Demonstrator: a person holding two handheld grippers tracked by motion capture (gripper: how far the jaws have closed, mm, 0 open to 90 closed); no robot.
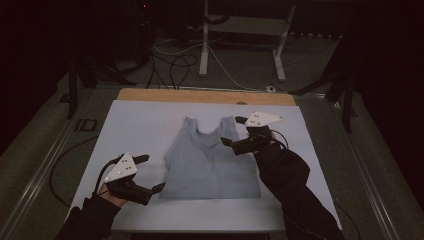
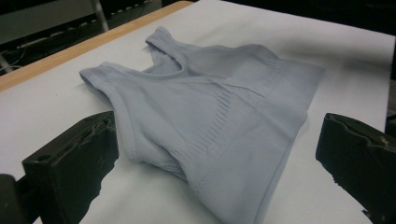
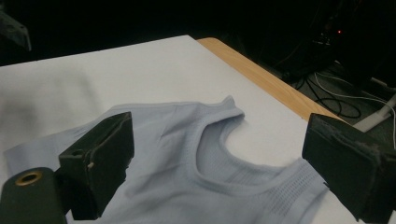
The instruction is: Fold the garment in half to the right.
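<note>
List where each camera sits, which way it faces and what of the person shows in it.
High view: above the person's side, facing forward and down on the table; forearms and both grippers show.
Left gripper view: on the left gripper, facing the top's hem side; its open jaws show.
Right gripper view: on the right gripper, facing the straps; its open jaws show.
All three share the top.

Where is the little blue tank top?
In the high view, the tank top lies flat mid-table on the white sheet, between the open left gripper and right gripper.
</note>
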